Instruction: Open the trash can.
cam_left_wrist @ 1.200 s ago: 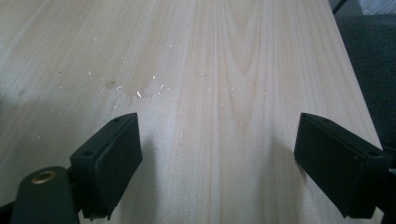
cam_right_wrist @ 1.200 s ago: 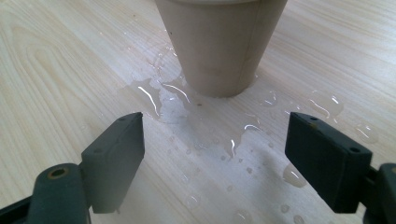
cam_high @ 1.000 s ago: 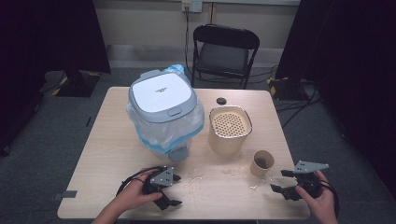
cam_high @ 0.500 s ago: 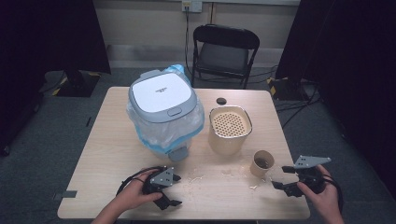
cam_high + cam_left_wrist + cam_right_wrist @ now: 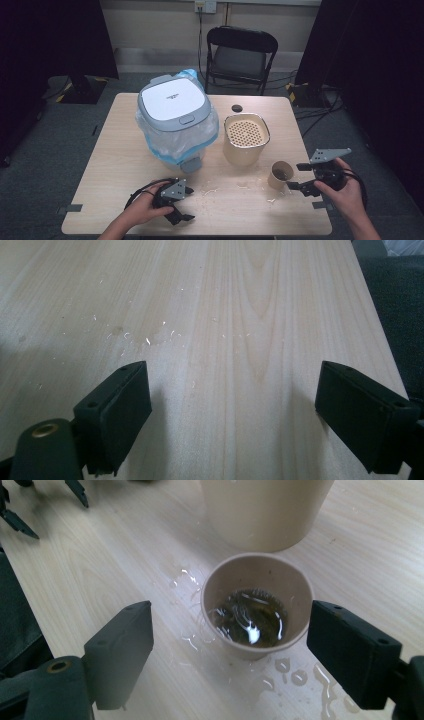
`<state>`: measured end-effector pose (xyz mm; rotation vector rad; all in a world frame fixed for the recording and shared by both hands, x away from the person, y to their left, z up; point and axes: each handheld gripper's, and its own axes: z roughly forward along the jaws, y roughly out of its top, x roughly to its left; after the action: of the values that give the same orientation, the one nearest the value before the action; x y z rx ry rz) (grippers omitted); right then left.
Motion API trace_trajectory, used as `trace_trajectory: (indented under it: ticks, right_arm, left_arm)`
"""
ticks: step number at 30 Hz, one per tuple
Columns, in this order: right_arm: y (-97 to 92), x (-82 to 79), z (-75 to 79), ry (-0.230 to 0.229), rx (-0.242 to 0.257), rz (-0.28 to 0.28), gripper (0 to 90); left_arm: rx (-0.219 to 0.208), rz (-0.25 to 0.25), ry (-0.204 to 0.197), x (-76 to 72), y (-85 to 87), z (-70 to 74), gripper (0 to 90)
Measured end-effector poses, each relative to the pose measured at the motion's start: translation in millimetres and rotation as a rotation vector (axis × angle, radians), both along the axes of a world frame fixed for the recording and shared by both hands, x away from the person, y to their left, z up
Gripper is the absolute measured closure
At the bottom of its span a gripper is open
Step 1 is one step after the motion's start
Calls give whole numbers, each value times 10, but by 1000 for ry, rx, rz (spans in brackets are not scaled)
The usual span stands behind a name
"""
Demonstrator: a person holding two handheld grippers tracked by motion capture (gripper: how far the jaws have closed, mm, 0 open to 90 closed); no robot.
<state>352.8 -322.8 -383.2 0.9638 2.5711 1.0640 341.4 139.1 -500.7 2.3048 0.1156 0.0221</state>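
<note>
Facing paper cup (image 5: 255,611) | right gripper (image 5: 230,650) jaws spread wide

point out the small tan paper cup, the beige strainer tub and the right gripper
small tan paper cup (image 5: 227,582), right gripper view, inner wall above the dark liquid
beige strainer tub with perforated top (image 5: 243,152), high view, front wall
right gripper (image 5: 298,176), high view, midway between its fingertips

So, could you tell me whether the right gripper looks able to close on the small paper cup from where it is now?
Probably yes. The right gripper is open, its jaws standing to either side of the paper cup with nothing between; the beige container stands behind the cup.
</note>
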Motion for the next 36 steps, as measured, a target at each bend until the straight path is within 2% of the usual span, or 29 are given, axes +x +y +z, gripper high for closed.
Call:
trace_trajectory:
  ticks: [3,5,12,31,32,36]
  right_arm:
    - [33,25,54,-1,1,1,191]
    - [104,79,148,-6,3,16,191]
    - [294,188,309,-19,-26,33,191]
    - [777,422,586,-29,-54,101,186]
    - [794,437,592,-35,-48,108,186]
    - [895,482,651,-36,-45,115,189]
  left_arm:
    - [0,0,0,0,0,0,140]
    - [3,-3,-2,2,1,2,140]
    - [4,-3,-2,2,1,2,140]
    - [-2,-4,-3,-1,-2,-2,135]
    - [3,-9,-13,6,1,3,135]
    - [4,-9,-13,6,1,3,135]
